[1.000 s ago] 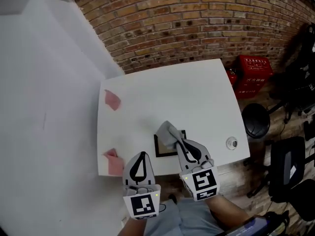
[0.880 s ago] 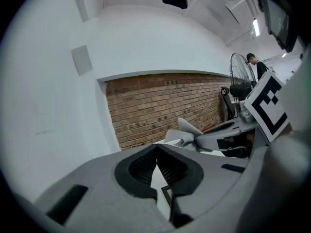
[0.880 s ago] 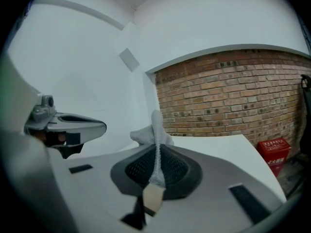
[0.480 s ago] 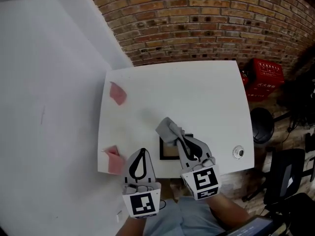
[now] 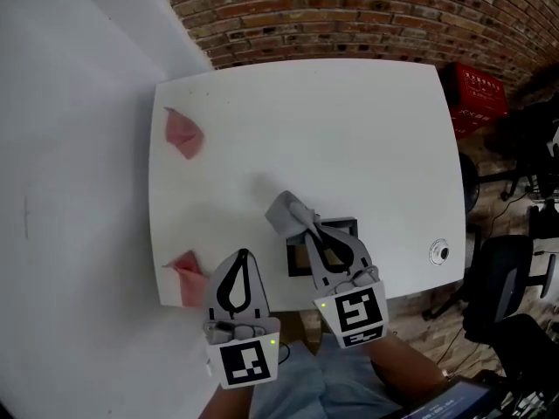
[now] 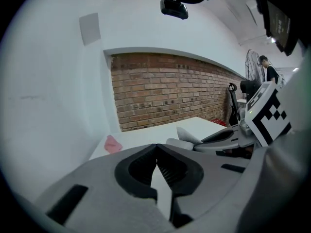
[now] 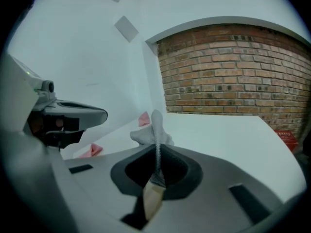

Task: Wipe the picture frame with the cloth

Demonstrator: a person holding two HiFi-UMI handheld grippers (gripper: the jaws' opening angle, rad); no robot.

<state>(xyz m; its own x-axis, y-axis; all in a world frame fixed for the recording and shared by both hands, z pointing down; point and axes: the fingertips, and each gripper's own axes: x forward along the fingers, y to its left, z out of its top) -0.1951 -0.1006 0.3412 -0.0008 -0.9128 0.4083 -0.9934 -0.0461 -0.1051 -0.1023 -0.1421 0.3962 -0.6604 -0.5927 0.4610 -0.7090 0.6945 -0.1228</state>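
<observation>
A small dark picture frame lies flat near the front edge of the white table. My right gripper is above it, shut on a grey cloth that bunches out past the fingertips over the frame's left side. In the right gripper view the cloth is pinched edge-on between the jaws. My left gripper hovers at the table's front edge, left of the frame, shut with nothing in it. Most of the frame is hidden under the right gripper.
Two pink cloths lie on the table's left side, one far and one at the front corner. A small round object sits near the front right edge. A red crate and black chairs stand on the right.
The head camera has tilted down, so the table fills more of the view. The right gripper with the cloth stays over the frame's left side; the left gripper holds its place.
</observation>
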